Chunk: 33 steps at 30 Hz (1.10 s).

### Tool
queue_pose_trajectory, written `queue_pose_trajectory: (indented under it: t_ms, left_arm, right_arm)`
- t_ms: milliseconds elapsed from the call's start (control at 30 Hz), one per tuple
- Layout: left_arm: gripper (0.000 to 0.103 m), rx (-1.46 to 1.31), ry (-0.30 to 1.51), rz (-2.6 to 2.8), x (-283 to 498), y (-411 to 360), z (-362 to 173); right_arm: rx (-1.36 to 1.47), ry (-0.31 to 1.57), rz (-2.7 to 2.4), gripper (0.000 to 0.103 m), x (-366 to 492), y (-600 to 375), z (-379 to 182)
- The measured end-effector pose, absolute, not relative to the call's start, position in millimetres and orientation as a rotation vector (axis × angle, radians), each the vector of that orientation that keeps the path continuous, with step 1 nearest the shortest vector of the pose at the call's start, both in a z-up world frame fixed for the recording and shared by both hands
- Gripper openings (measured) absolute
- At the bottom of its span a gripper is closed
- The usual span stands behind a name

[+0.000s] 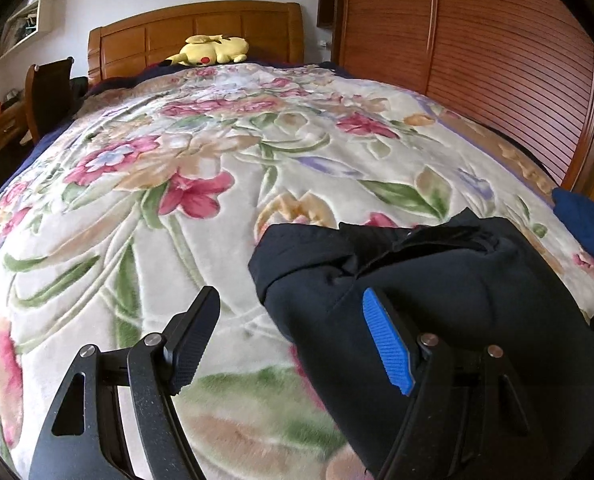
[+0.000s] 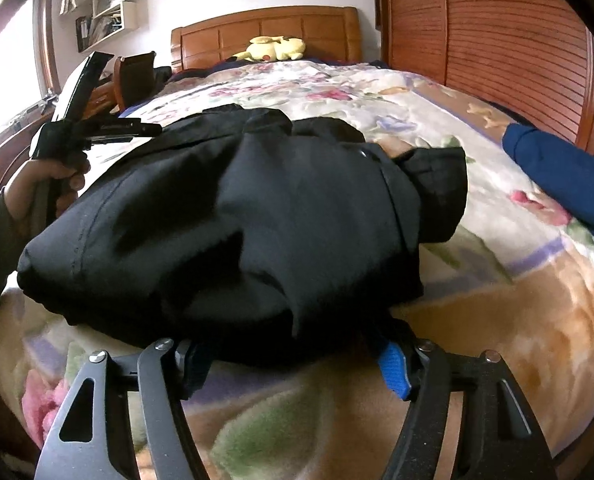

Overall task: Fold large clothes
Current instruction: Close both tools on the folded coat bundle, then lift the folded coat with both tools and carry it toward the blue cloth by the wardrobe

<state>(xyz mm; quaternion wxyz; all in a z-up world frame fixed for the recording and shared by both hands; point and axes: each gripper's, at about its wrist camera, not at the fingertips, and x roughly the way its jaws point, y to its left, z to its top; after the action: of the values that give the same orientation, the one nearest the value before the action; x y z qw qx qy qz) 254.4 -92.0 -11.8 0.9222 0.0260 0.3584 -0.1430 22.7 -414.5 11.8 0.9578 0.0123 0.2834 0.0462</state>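
A black garment [image 1: 457,280] [image 2: 237,208] lies folded into a thick bundle on the floral blanket [image 1: 157,220] [image 2: 497,320] of a bed. My left gripper [image 1: 289,300] stands open at the bundle's left edge. Its blue pad [image 1: 389,344] is over the black cloth and its black finger [image 1: 193,340] is over the blanket. In the right wrist view the left gripper [image 2: 109,128] shows at the far left, held by a hand [image 2: 49,184]. My right gripper [image 2: 293,344] is at the bundle's near edge with its jaws wide. The cloth drapes over its fingertips and hides them.
A blue garment [image 1: 585,224] [image 2: 561,176] lies at the bed's right edge. A yellow plush toy [image 1: 213,50] [image 2: 275,49] rests against the wooden headboard [image 1: 201,28]. A slatted wooden wardrobe [image 1: 497,60] runs along the right, and a chair [image 1: 51,88] stands left of the bed.
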Motion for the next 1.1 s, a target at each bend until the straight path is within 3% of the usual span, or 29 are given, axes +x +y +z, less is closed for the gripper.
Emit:
queue_pose_trajectory:
  t_ms: [400,467,500,567,733,867,1100]
  left_arm:
    - [0.075,0.062,0.814,-0.354,259.7,-103.7,-29.3]
    - [0.060,0.060,0.826,-0.385,259.1,-105.7,-29.3]
    - [0.053,0.050,0.840,-0.406,259.4,-107.0,-29.5]
    - [0.045,0.065,0.848,-0.409,257.9,-110.4,-27.9]
    - [0.014,0.085,0.829,-0.375,251.4,-109.5,-19.0]
    - [0.011,0.095,0.783,-0.316,240.9,-109.5,-3.7]
    - [0.009,0.127,0.644,-0.327,211.2,-129.9,36.9]
  right_arm:
    - [0.059,0.589,0.102,0.072,29.8,-411.3,7.5]
    - [0.078,0.589,0.120,0.066,34.0,-413.8,7.6]
    - [0.099,0.588,0.138,0.055,35.2,-414.1,7.9]
    - [0.123,0.590,0.163,0.047,37.8,-413.9,8.1]
    - [0.186,0.572,0.241,0.025,38.3,-425.0,9.8]
    - [0.172,0.512,0.247,0.017,28.6,-431.6,22.1]
    - [0.161,0.420,0.195,0.014,18.2,-452.9,42.0]
